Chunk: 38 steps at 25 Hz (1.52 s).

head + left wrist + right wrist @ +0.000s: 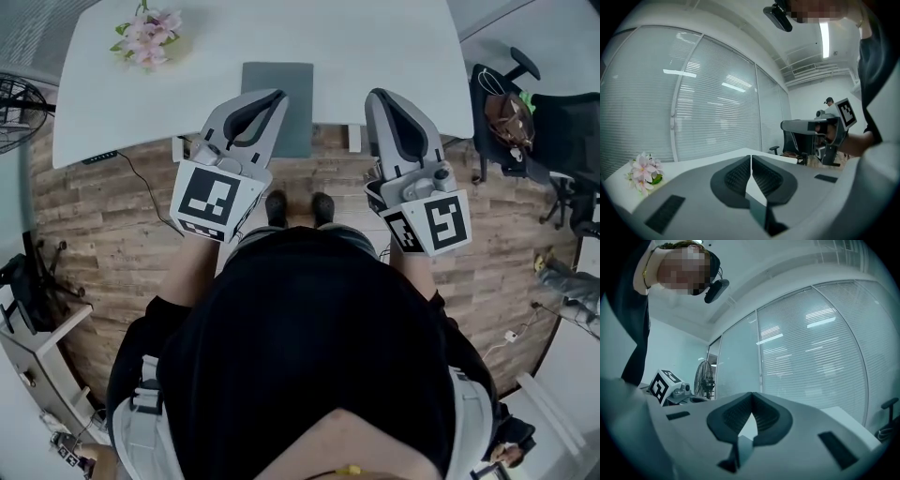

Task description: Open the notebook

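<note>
Past the black shirt (309, 356): left gripper (278, 95) and right gripper (376, 95), jaws pressed together, empty. Closed grey notebook (298, 112) between them, overhanging the table's (394, 47) near edge. Best to spread one pair, pinch the cover's free edge, and lift slowly.

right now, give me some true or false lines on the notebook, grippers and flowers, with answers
1. The notebook lies closed on the table. True.
2. The left gripper holds the notebook. False: it is shut on nothing.
3. The flowers sit near the table's left end. True.
4. The right gripper is wide open. False: it is shut and empty.
</note>
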Each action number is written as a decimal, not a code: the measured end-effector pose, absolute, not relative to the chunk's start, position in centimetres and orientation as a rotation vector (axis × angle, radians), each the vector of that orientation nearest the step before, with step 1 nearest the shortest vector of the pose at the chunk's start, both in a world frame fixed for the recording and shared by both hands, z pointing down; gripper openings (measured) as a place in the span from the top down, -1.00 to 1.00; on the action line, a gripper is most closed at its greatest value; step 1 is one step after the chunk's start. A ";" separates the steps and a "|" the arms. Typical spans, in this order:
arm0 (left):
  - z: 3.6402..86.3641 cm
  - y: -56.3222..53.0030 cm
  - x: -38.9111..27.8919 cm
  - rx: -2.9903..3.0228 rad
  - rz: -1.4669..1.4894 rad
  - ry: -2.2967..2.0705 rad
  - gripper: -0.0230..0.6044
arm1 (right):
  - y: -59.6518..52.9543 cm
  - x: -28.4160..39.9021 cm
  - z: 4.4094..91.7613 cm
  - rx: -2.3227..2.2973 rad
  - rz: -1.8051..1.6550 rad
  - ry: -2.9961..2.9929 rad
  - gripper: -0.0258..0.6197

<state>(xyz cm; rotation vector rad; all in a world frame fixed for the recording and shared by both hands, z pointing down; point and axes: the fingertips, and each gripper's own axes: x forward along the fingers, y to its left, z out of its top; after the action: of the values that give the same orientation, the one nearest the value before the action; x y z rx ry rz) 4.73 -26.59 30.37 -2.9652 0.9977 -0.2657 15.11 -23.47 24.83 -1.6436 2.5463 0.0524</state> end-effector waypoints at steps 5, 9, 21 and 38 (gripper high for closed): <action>32.0 -27.3 6.9 -2.940 -0.346 1.100 0.72 | -23.3 17.4 24.9 -1.620 0.045 2.566 0.91; 34.7 -28.1 8.2 -2.919 -0.479 1.187 0.46 | -23.2 18.9 25.3 -1.593 0.025 2.582 0.91; 41.3 -30.6 11.1 -2.781 -0.783 1.421 0.28 | -23.1 22.4 27.2 -1.518 -0.053 2.622 0.91; 48.0 -34.6 10.8 -2.499 -1.186 1.574 0.18 | -23.1 24.6 28.6 -1.411 -0.113 2.690 0.91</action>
<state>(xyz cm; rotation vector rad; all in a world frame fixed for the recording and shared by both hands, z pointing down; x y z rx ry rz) 10.75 -34.57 48.01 -2.4989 1.5740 -1.1865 24.58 -23.10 28.56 -1.4107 2.6904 -0.1131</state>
